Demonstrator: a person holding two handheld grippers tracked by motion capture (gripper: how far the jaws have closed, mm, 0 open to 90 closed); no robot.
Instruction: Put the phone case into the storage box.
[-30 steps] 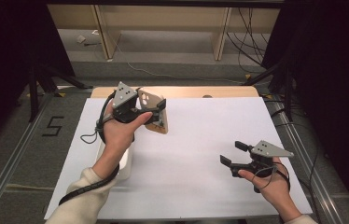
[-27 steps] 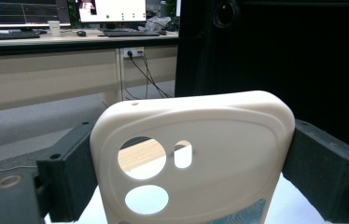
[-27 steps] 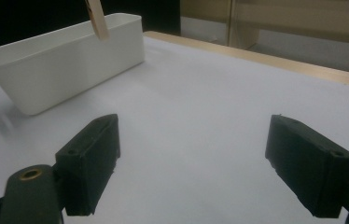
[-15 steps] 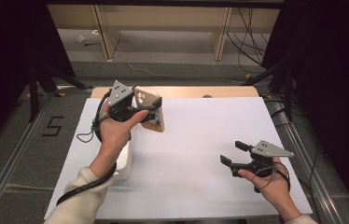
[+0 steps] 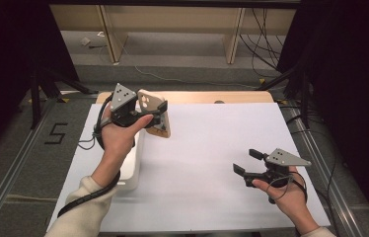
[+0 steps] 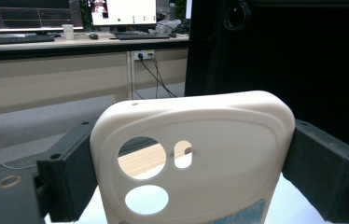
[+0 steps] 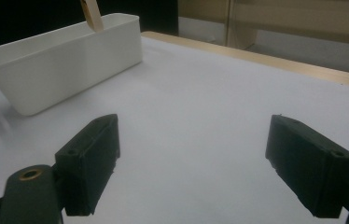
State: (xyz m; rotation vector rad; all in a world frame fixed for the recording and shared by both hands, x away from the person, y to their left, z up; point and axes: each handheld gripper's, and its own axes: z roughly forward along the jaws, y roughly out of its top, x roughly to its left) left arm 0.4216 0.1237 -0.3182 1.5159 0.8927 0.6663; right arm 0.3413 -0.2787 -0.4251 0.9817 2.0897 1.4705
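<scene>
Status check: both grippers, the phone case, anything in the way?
Left gripper shut on phone case, held above the white bin. Right gripper open, empty, low over the table. Nothing in the way.

Phone case point(image 6: 200, 158): cream-coloured, rounded corners, a raised oval panel on its back. Three cutouts sit toward one side: a large round hole, a second round hole below it, and a small oblong slot beside them. A patch of blue-green pattern shows at its lower edge in the left gripper view. The phone case point(image 5: 154, 112) is clamped by its two long edges between the jaws of the left claw point(image 5: 157, 114), off the surface point(image 5: 207, 148), standing roughly upright, above the far left part of the white sheet.
</scene>
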